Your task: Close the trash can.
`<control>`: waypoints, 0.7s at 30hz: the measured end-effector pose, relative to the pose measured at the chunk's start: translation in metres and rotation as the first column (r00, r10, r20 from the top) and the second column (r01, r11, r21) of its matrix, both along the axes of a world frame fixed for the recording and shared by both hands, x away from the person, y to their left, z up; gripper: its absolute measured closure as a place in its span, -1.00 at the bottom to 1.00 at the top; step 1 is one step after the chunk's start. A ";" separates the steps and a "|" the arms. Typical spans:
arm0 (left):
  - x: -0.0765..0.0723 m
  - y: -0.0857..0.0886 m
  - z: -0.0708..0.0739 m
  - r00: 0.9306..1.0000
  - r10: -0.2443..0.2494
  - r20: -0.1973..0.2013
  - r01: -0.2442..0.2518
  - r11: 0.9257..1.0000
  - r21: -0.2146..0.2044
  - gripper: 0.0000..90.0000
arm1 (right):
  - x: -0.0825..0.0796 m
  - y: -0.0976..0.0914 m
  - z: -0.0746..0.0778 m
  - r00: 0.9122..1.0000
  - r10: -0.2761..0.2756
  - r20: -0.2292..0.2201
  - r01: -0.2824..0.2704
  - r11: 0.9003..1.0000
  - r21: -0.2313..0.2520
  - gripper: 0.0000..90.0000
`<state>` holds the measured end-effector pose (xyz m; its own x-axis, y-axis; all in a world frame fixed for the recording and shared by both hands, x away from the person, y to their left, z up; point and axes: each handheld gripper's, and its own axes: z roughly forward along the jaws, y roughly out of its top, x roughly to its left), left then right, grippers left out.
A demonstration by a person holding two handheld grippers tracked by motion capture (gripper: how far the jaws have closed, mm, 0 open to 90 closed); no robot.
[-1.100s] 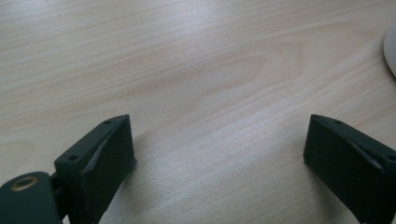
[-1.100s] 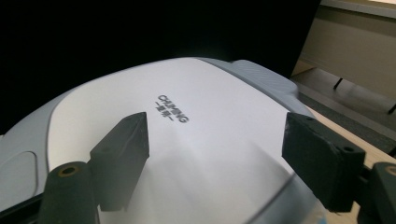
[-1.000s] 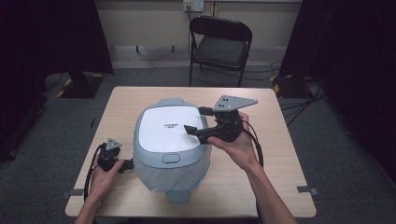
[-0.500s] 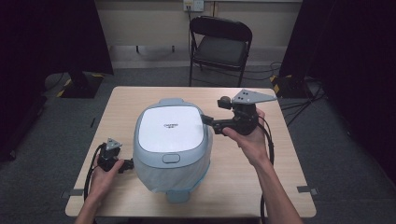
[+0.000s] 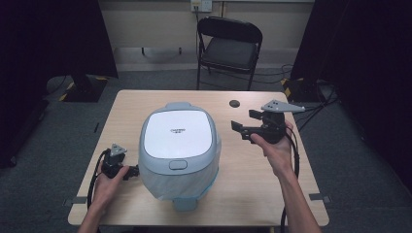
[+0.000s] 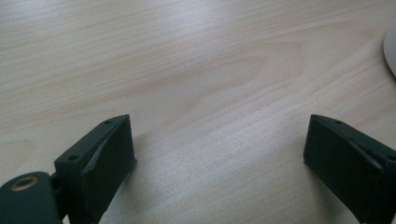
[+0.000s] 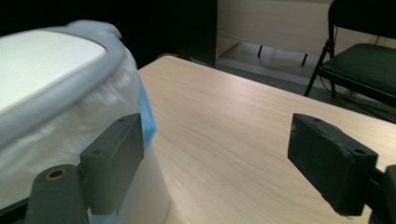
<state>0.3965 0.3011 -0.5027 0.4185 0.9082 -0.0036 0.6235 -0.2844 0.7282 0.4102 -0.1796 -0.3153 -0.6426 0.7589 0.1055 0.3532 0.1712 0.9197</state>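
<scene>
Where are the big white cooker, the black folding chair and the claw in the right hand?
Big white cooker with grey-blue rim (image 5: 180, 130): high view, on its flat white lid.
Black folding chair (image 5: 229, 52): high view, on its seat.
Right claw (image 5: 246, 124): high view, between its open black jaws.

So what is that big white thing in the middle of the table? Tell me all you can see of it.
It looks like a rice cooker: a rounded white body, seemingly plastic, with a flat white lid framed in pale grey-blue, small lettering on it, and a latch button at the near edge. The lid is shut. A thin clear film with a blue edge seems to wrap the body. It stands upright on the wooden table; whether the left gripper touches it is unclear.
</scene>
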 end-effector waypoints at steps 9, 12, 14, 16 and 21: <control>0.000 0.000 0.000 1.000 0.002 0.001 -0.002 1.000 -0.001 -0.82 | 0.003 -0.026 -0.033 0.994 -0.080 -0.075 0.080 0.997 -0.008 -0.61; 0.000 0.000 0.000 1.000 0.002 0.001 -0.002 1.000 0.003 -0.82 | 0.003 -0.035 -0.047 0.990 -0.107 -0.094 0.105 0.994 -0.022 -0.61; -0.001 0.000 0.000 1.000 0.004 0.001 -0.004 1.000 0.000 -0.82 | 0.002 -0.038 -0.054 0.986 -0.123 -0.111 0.120 0.992 -0.034 -0.61; -0.001 0.000 0.000 1.000 0.005 0.003 -0.005 1.000 -0.001 -0.82 | 0.001 -0.043 -0.064 0.982 -0.141 -0.124 0.136 0.990 -0.046 -0.61; -0.001 0.000 0.000 1.000 0.005 0.002 -0.005 1.000 -0.001 -0.82 | 0.000 -0.055 -0.089 0.967 -0.187 -0.172 0.174 0.981 -0.085 -0.60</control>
